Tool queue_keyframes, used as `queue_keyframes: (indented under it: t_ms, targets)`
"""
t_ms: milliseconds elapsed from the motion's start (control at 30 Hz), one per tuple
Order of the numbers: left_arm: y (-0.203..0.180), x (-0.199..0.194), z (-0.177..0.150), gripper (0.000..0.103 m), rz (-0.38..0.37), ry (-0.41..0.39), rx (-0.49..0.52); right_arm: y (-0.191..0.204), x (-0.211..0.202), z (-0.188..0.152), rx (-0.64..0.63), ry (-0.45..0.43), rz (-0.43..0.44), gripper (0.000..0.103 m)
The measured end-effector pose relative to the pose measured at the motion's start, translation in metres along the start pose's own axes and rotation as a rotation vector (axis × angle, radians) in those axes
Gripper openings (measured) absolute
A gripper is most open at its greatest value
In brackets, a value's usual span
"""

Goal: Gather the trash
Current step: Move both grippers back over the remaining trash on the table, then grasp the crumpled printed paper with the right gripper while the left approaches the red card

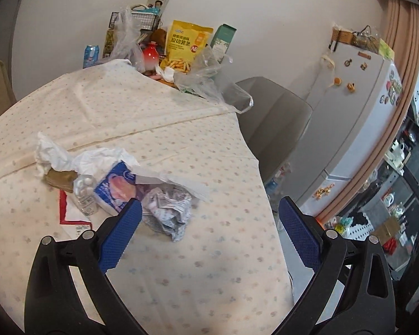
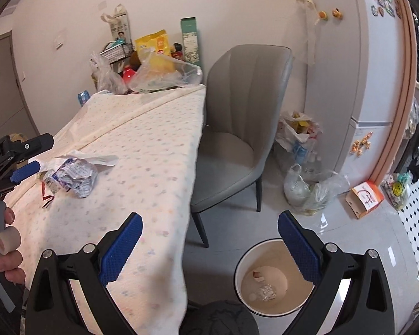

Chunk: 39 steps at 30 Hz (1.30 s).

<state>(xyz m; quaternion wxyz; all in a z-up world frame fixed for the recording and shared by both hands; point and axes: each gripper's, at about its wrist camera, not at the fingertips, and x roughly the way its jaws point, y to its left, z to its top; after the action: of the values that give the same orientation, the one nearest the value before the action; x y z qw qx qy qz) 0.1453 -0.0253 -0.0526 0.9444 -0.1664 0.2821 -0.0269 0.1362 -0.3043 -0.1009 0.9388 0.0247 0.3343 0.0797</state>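
Several scraps of trash lie heaped on the dotted cloth of the table (image 1: 181, 128): a crumpled printed wrapper (image 1: 169, 212), a glossy blue packet (image 1: 116, 188), a clear small bottle (image 1: 84, 192) and rumpled white tissue (image 1: 51, 153). The left gripper (image 1: 209, 217) hangs just before the heap, blue ribbed pads spread wide, holding nothing. Only the right wrist view shows the round white bin (image 2: 244, 262) on the floor, scraps at its bottom, below the right gripper (image 2: 209, 229), likewise spread and empty, beside a smooth grey chair (image 2: 237, 128)

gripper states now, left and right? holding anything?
Left hand-held gripper: open, empty, near the trash pile.
Right hand-held gripper: open, empty.
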Motion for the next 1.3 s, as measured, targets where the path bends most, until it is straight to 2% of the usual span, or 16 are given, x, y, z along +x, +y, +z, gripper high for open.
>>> queue_keyframes:
  t_ms: [300,467,600,733,933,1200,1300]
  targets:
    - [0.048,-0.025,0.001,0.097,0.060,-0.055,-0.042,0.055,0.003,0.009,-0.085,-0.061,0.080,0.095]
    - [0.068,-0.036,-0.003,0.097,0.083,-0.068,-0.042,0.080,0.010,0.010,-0.102,-0.015,0.148,0.095]
    - [0.086,-0.044,-0.006,0.097,0.063,-0.062,-0.059,0.096,0.014,0.012,-0.118,0.001,0.197,0.095]
    - [0.101,-0.048,-0.011,0.097,0.104,-0.045,-0.040,0.112,0.019,0.014,-0.137,0.017,0.220,0.095]
    - [0.131,-0.058,-0.013,0.097,0.130,-0.025,-0.080,0.138,0.030,0.018,-0.182,0.064,0.267,0.095]
    - [0.153,-0.061,-0.013,0.097,0.173,-0.004,-0.092,0.170,0.050,0.025,-0.207,0.091,0.347,0.091]
    - [0.155,-0.061,-0.012,0.096,0.181,0.003,-0.085,0.181,0.061,0.029,-0.216,0.100,0.357,0.086]
